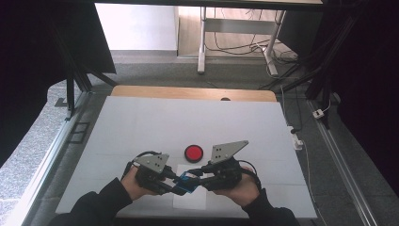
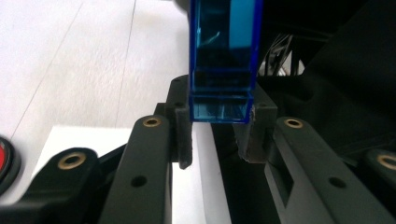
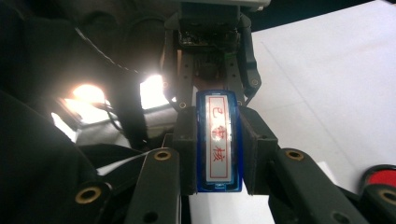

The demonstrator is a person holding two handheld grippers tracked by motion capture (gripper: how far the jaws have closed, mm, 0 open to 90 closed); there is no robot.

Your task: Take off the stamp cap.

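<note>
In the high view, the left gripper (image 1: 175,184) and the right gripper (image 1: 200,175) meet tip to tip over the near middle of the white table (image 1: 141,122), each held in one of the person's hands. Between them sits a small blue stamp (image 1: 188,182), gripped from both sides above a white sheet of paper (image 1: 190,200) that lies on the near part of the table. A round red ink pad (image 1: 193,152) rests just beyond the grippers, apart from them.

In the left gripper view, the jaws are closed narrow on the lower end of the blue stamp (image 2: 223,70), its translucent body rising upward between the pads. The ink pad's red edge (image 2: 3,158) shows at the far left.

In the right gripper view, the jaws clamp the blue stamp (image 3: 218,144) by its sides; its white label with red characters faces the camera. The left gripper (image 3: 212,60) holds the stamp's far end. The ink pad (image 3: 383,179) lies at the right edge.
</note>
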